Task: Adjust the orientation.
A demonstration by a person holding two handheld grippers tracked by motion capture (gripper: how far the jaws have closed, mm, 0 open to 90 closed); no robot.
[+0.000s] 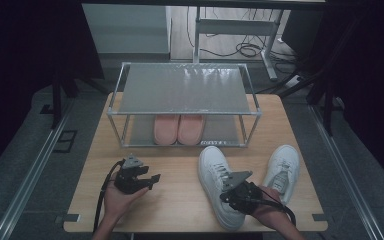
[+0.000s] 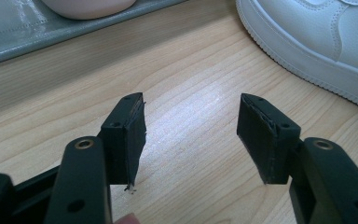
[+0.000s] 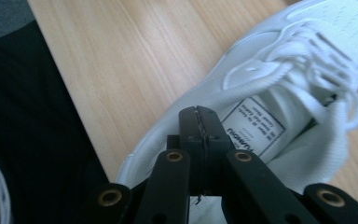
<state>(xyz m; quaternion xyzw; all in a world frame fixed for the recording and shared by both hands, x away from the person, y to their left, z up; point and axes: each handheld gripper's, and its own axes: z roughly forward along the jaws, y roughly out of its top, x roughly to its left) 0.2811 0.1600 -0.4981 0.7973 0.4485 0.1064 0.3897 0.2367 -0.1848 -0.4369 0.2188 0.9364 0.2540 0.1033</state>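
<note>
Two white sneakers sit on the table [image 1: 180,200] before the rack [image 1: 185,90], whose lower shelf already holds pink slippers [image 1: 178,129], so the sneakers look due for shelving. At five o'clock the right gripper [image 3: 199,122] has its jaws pressed together at the collar of the near sneaker [image 1: 220,185], probably pinching it to lift; the insole label [image 3: 252,133] is too blurred to read. At seven o'clock the left gripper [image 2: 191,133] waits with jaws apart, holding nothing; the other sneaker [image 1: 282,167] lies at four o'clock.

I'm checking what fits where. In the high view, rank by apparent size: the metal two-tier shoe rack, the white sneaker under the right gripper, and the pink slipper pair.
1. Metal two-tier shoe rack, largest.
2. White lace-up sneaker at the right gripper.
3. Pink slipper pair, smallest, though partly hidden by the rack's top shelf and farther away.
</note>
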